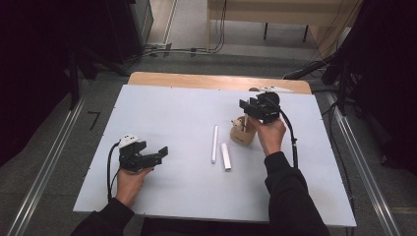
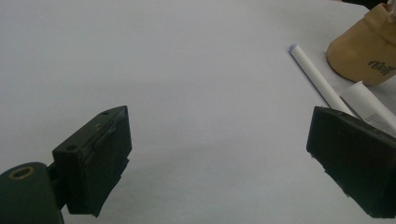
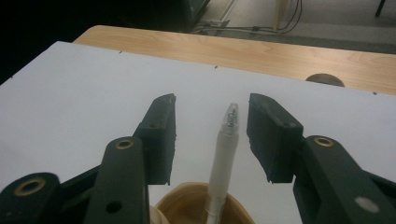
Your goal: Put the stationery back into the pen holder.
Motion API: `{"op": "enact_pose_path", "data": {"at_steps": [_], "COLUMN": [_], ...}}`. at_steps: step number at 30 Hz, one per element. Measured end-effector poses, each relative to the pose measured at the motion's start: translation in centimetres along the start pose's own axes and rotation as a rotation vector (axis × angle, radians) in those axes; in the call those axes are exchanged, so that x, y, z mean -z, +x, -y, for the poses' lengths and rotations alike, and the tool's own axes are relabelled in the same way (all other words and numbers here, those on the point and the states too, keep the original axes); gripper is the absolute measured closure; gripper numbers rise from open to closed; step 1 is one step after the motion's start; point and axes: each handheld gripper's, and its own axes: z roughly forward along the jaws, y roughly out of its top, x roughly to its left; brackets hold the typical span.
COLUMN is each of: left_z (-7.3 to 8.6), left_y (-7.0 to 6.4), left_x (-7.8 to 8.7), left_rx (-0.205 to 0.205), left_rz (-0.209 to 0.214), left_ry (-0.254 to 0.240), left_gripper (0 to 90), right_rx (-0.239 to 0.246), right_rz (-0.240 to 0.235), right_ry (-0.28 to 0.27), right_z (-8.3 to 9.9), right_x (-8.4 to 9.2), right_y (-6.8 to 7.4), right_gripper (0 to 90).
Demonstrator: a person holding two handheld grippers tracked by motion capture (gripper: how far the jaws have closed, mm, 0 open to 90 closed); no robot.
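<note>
My right gripper (image 3: 211, 135) fingers parted around white pen (image 3: 223, 154), not pressing, pen upright in tan cup (image 1: 243, 134) on desk (image 1: 172, 113), cup's dark lettering unreadable, left gripper (image 2: 219, 158) wide open, empty.

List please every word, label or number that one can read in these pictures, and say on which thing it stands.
Nothing can be read with certainty.
Tan cup: a dark printed word low on its side, too blurred to read.
Thick white tube: fine grey print near the left gripper's jaw, too small to read.
Thin white pen: no text visible.
Pen in the cup: no text visible.
</note>
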Motion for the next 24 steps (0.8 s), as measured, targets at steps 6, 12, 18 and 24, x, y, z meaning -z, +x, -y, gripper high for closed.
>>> {"op": "enact_pose_path", "data": {"at_steps": [6,12,18,24], "left_z": [0.0,0.0,0.0,0.0], "left_y": [0.0,-0.1,0.0,-0.1], "left_x": [0.0,0.0,0.1,0.0], "left_rx": [-0.002,-0.005,-0.002,-0.006], "left_rz": [0.001,0.001,0.000,0.000], "left_ry": [-0.001,0.000,-0.002,0.000], "left_gripper": [6.6,6.6,6.6,6.6], "right_rx": [-0.005,0.010,0.030,0.027], "right_rz": [0.014,0.012,0.011,-0.009], "right_ry": [0.006,-0.010,-0.028,-0.019], "right_z": [0.5,1.1,2.0,2.6], "right_x": [0.9,2.4,4.0,5.5], "right_y": [-0.7,-0.6,-0.3,-0.1], "right_gripper": [45.5,42.9,38.4,34.0]}}
